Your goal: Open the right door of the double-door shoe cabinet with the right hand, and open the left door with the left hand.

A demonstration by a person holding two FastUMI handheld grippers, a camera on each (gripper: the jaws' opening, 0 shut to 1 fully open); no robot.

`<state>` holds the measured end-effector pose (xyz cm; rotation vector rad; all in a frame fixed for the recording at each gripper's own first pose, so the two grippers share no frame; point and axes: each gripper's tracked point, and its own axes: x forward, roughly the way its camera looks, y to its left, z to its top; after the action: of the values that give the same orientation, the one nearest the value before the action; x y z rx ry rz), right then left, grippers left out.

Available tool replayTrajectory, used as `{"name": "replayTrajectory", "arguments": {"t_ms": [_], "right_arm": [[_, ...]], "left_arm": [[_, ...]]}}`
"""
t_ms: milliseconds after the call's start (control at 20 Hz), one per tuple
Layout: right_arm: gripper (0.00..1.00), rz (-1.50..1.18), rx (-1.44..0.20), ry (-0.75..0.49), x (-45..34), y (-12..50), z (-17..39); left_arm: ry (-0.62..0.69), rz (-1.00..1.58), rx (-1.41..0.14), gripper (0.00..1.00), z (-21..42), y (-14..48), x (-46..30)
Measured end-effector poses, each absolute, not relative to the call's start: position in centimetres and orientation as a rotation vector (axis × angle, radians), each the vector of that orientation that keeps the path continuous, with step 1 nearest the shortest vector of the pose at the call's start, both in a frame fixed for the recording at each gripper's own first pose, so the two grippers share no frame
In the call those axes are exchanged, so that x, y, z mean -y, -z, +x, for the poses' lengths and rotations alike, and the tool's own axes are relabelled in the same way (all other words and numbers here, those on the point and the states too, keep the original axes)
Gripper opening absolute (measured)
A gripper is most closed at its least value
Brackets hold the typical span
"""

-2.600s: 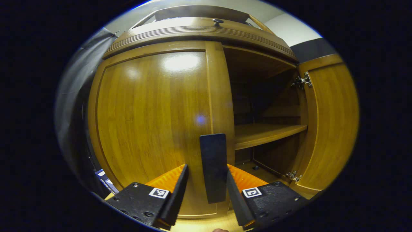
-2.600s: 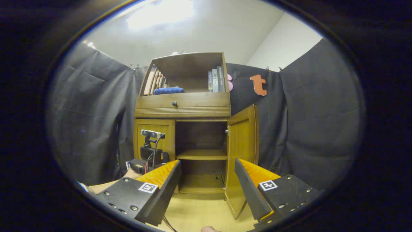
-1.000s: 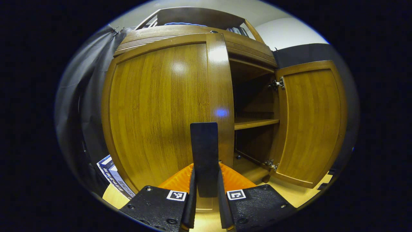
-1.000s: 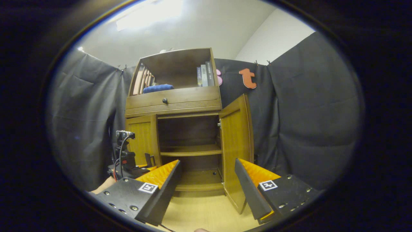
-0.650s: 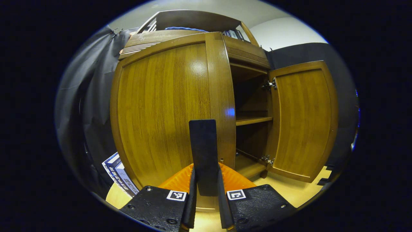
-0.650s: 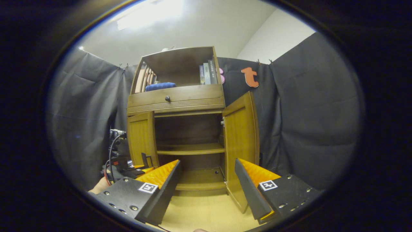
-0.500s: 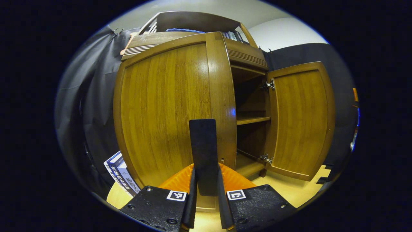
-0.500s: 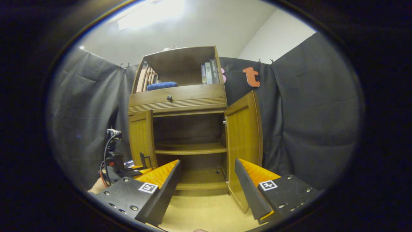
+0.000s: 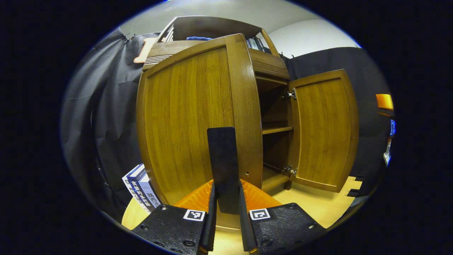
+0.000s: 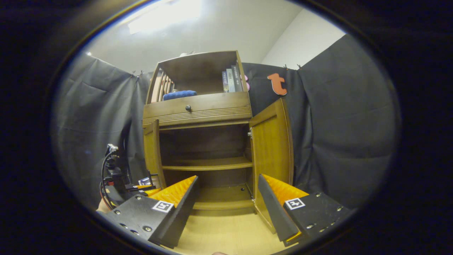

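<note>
On my left gripper view, the left gripper [image 9: 226, 212] is clamped on the dark flat handle [image 9: 222, 166] that stands upright on the left door [image 9: 191, 117], both fingers pressed against its sides. That door is swung partly out from the shoe cabinet [image 10: 198, 109], its free edge toward me. Past it I see the right door [image 9: 324, 129] standing wide open, hinges showing on its inner edge, and the middle shelf [image 9: 276, 129] inside. A few books [image 9: 139, 187] lean on the floor beside the left door. On my right gripper view, the right gripper [image 10: 228, 209] hangs well back from the cabinet with its fingers spread apart and nothing between them (I can see the wooden floor [image 10: 226, 237] through the gap). From there the right door [image 10: 272, 156] is open wide, and the left door [image 10: 152, 152] shows nearly edge-on, with the left gripper [image 10: 138, 189] low beside it.
</note>
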<state>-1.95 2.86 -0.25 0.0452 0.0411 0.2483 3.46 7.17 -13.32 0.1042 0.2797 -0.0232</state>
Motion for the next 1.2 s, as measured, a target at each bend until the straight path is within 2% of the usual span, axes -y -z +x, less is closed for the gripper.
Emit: {"name": "replayTrajectory", "arguments": {"t_ms": [50,150,1200], "right_arm": [[0.98,0.044,-0.038,-0.250,-3.0,0.2,-2.0],[0.98,0.040,-0.035,-0.253,-3.1,0.2,-2.1],[0.98,0.060,-0.058,-0.255,-4.3,1.8,-1.7]], "left_arm": [[0.024,0.106,-0.282,0.30,3.2,13.3,-7.3],[0.023,0.104,-0.279,0.32,2.8,13.2,-7.5],[0.009,0.103,-0.283,0.30,-2.0,12.7,-10.6]]}}
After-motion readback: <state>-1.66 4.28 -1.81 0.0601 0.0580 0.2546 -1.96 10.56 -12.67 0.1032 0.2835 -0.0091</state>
